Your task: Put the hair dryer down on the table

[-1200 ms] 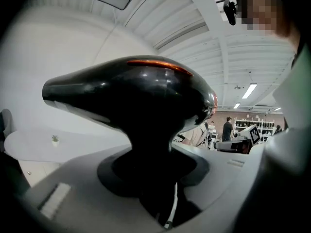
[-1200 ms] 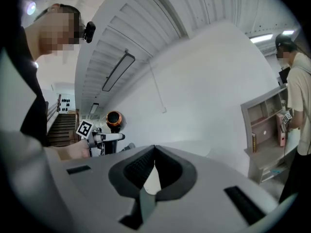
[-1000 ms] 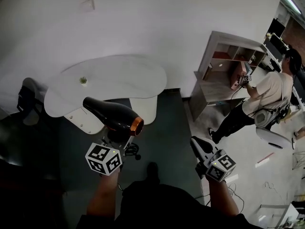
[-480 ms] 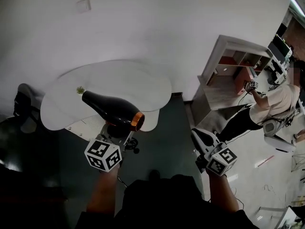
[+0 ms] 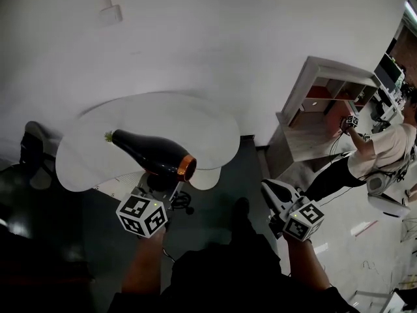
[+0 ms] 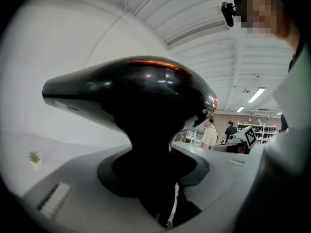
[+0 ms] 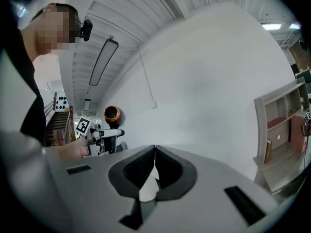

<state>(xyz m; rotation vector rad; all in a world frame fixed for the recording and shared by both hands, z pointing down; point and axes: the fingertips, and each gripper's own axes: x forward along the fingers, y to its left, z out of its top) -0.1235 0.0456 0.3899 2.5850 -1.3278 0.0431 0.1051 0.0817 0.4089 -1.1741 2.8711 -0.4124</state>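
Note:
My left gripper (image 5: 160,184) is shut on the handle of a black hair dryer (image 5: 152,154) with an orange ring at its rear. It holds the dryer in the air, the nozzle pointing left over the near edge of the white table (image 5: 195,119). In the left gripper view the dryer body (image 6: 141,93) fills the middle and its handle stands between the jaws of the left gripper (image 6: 153,178). My right gripper (image 5: 269,190) hangs at the right over the floor, shut and holding nothing. In its own view the right gripper (image 7: 154,154) has its jaws together.
A tiny green plant (image 5: 108,136) stands on the table's left part, by the dryer's nozzle. A dark chair (image 5: 32,150) is left of the table. At the right are a grey shelf unit (image 5: 322,103) and a person (image 5: 381,150) beside it.
The hair dryer has moved forward with my left gripper, from in front of the table to over its near edge; its nozzle now reaches the plant. The right gripper has barely moved.

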